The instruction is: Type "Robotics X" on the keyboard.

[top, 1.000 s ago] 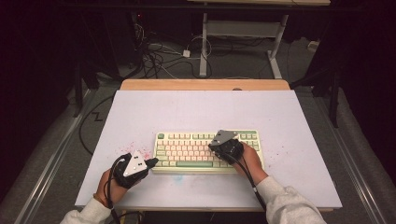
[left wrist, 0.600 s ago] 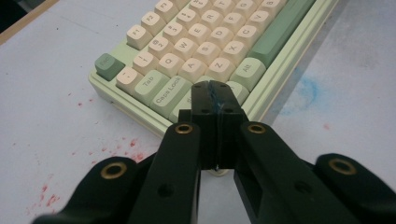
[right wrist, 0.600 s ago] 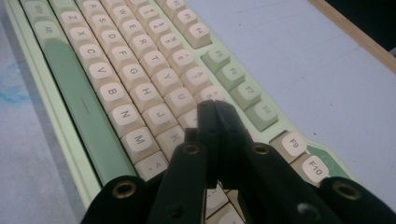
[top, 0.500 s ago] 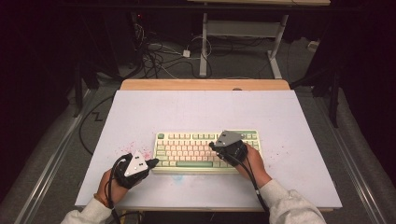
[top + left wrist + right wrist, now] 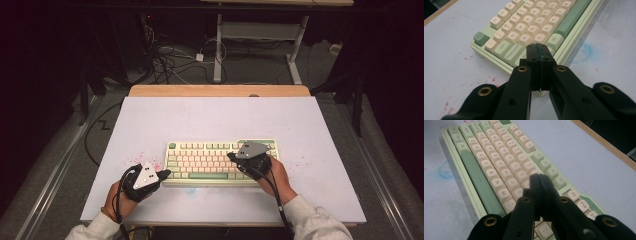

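A: What does the surface look like?

B: A pale table (image 5: 150, 120) fills the middle of the high view, with a wooden strip (image 5: 220, 90) along its far edge. Red specks (image 5: 145, 157) dot the lower left centre, and the left gripper view shows a faint blue smudge (image 5: 586, 50) at the right. Behind it the room is dark, with cables (image 5: 170, 62) on the floor and a white desk frame (image 5: 260, 37) at the upper centre.

A: And the keyboard?

B: The cream and green keyboard (image 5: 200, 160) lies flat, lower centre of the high view. The left gripper (image 5: 162, 174) sits at its lower-left corner, jaws clenched on nothing. The right gripper (image 5: 231, 156) is over the keys at the right, also closed and empty.

A: Anything changed from a second ago?

B: The right gripper has shifted slightly to the right and lifted a little. The left hand (image 5: 125, 197) and the keyboard sit where they were.
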